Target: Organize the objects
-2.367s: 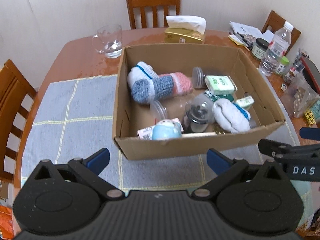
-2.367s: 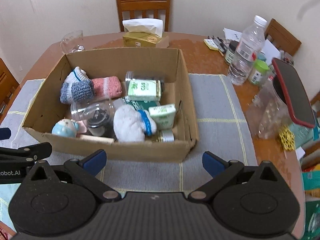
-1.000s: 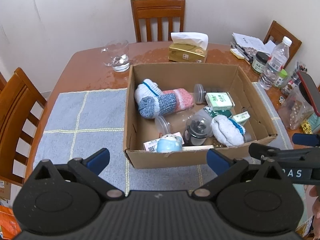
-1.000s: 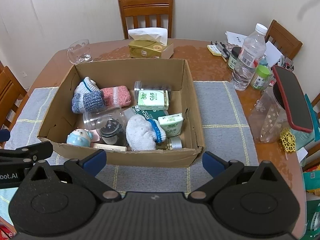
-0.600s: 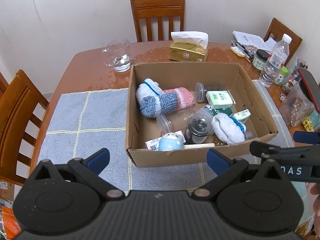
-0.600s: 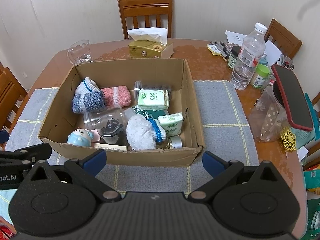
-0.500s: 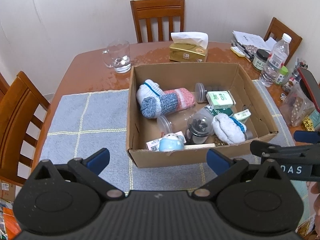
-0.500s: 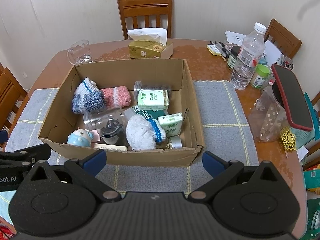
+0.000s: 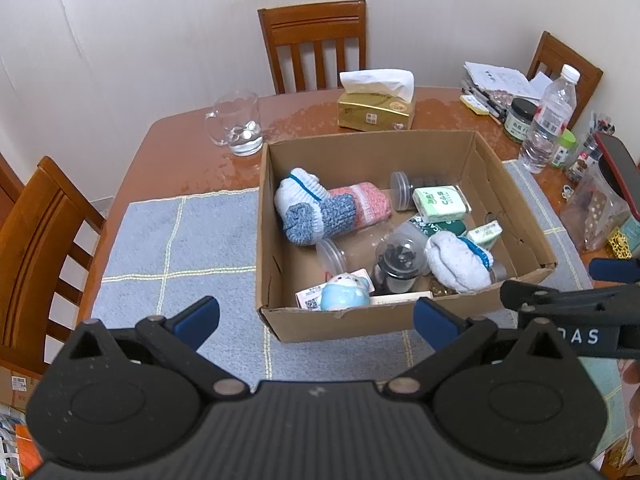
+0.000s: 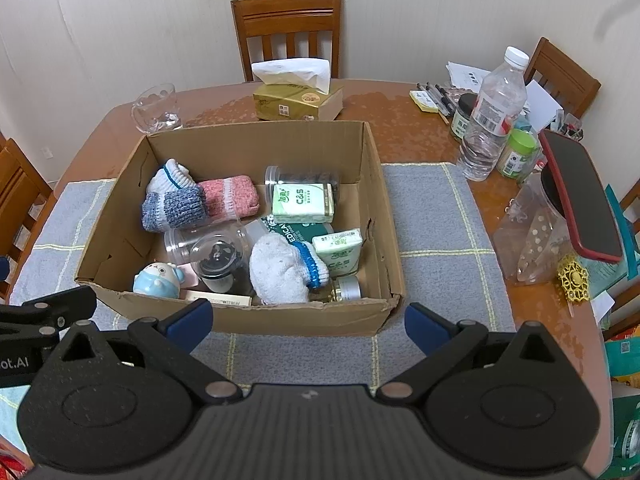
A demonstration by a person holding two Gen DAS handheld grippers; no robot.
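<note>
An open cardboard box [image 9: 348, 326] [image 10: 304, 322] stands on a grey placemat. Inside lie rolled socks in blue, white and pink [image 9: 320, 210] [image 10: 188, 200], a white sock ball [image 9: 456, 262] [image 10: 280, 270], green tissue packs [image 9: 440, 200] [image 10: 303, 199], clear plastic jars [image 9: 398, 256] [image 10: 218, 258] and a small blue figurine [image 9: 345, 294] [image 10: 157, 278]. My left gripper [image 9: 316, 316] hovers open in front of the box's near wall, holding nothing. My right gripper [image 10: 307, 320] is open and empty too, level with the same wall.
A gold tissue box [image 9: 376, 108] and a glass mug [image 9: 236, 124] sit behind the box. At the right stand a water bottle [image 10: 492, 116], jars [image 10: 516, 154], a clear pitcher [image 10: 536, 236] with a red-cased phone [image 10: 580, 196]. Wooden chairs [image 9: 316, 40] ring the table.
Both grippers have drawn back and up from the box, so more of the table shows. Both stayed open, and the box contents have not moved.
</note>
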